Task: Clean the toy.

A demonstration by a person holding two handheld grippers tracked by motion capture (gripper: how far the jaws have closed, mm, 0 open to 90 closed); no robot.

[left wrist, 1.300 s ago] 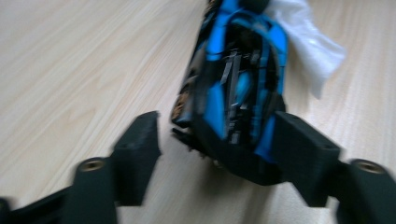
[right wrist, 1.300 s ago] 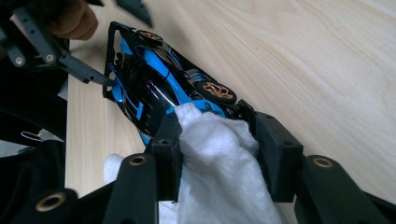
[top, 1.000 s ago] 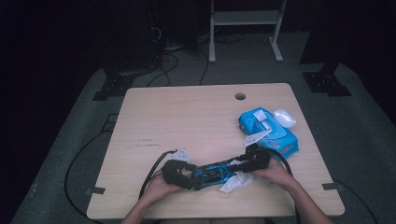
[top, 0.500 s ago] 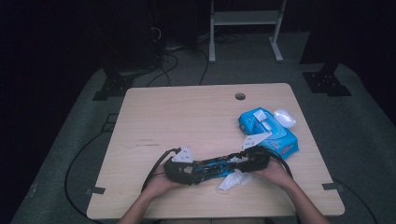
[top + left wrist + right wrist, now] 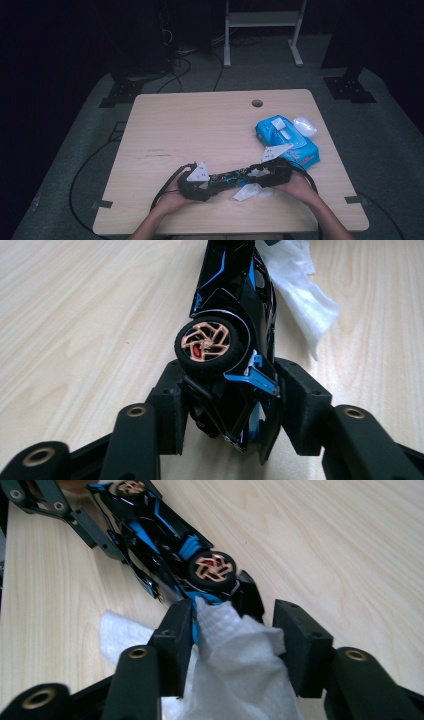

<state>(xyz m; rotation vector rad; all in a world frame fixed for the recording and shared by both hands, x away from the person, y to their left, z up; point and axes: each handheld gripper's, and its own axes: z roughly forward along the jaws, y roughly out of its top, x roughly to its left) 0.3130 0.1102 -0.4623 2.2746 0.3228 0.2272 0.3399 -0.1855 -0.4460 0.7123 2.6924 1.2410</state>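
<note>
Since the earlier frame, the left gripper (image 5: 212, 184) jaws have been closing and are now clamped on one end of the single black-and-blue toy car (image 5: 235, 177), while the right gripper (image 5: 260, 175) jaws have been opening and stand apart around one white wipe (image 5: 240, 665). The car lies near the table (image 5: 200, 130) edge at six o'clock. One blue wipe pack (image 5: 287, 140) is seen at three o'clock. A gold-spoked wheel (image 5: 209, 342) is shown in the left gripper view.

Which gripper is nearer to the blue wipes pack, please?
Right. The right gripper sits just in front of the wipes pack; the left gripper is farther off, at the toy car's other end.
</note>
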